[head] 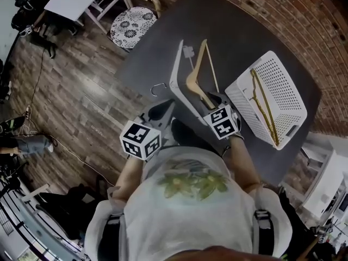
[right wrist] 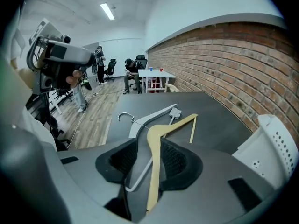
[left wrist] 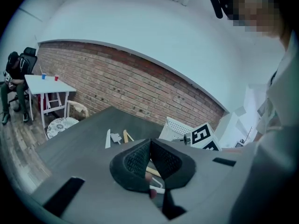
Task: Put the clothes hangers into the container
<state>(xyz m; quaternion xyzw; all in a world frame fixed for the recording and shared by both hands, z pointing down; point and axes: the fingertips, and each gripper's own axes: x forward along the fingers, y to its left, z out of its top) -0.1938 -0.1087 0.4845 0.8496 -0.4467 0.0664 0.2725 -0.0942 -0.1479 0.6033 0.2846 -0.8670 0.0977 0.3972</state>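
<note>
left gripper fingers pressed together

Your table reads matt, dark and smooth. On it, the wooden hanger shows pale, bare grain, and the white hanger looks like smooth plastic (its hook thin bright metal). The table's container is white perforated plastic.

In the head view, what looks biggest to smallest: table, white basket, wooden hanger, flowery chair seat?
1. table
2. white basket
3. flowery chair seat and wooden hanger: too alike to rank; the seat is farther away.
</note>
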